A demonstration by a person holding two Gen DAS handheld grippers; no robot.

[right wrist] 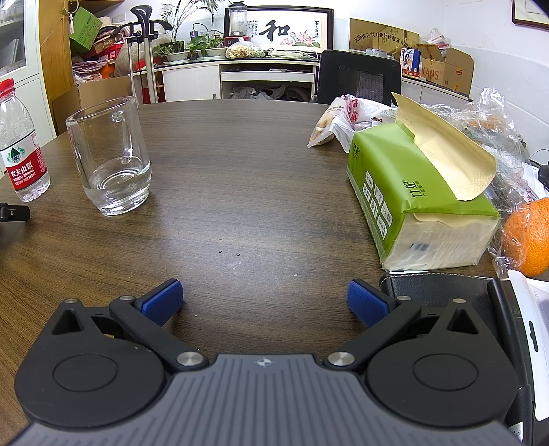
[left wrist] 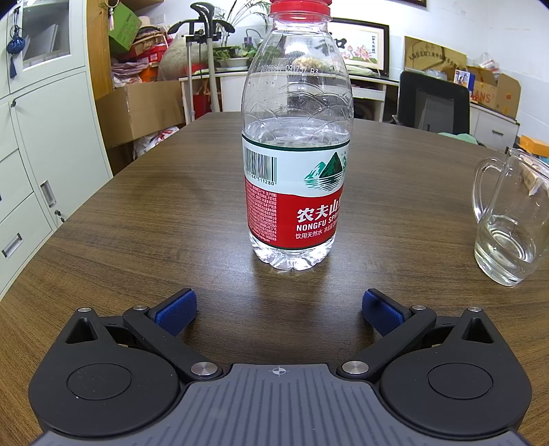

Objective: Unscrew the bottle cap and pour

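A clear water bottle (left wrist: 296,144) with a red cap (left wrist: 300,7) and a red and white label stands upright on the brown table, about two thirds full. My left gripper (left wrist: 278,310) is open and empty, a short way in front of it. A glass mug (left wrist: 511,223) with a little water stands to the bottle's right. In the right wrist view the bottle (right wrist: 21,144) is at the far left and the mug (right wrist: 111,154) is ahead to the left. My right gripper (right wrist: 264,302) is open and empty over the table.
A green tissue pack (right wrist: 418,199), plastic bags (right wrist: 346,116) and an orange (right wrist: 530,236) lie on the table's right side. A black leather case (right wrist: 442,288) sits by my right gripper's right finger. A black office chair (right wrist: 358,77) stands behind the table (right wrist: 240,164).
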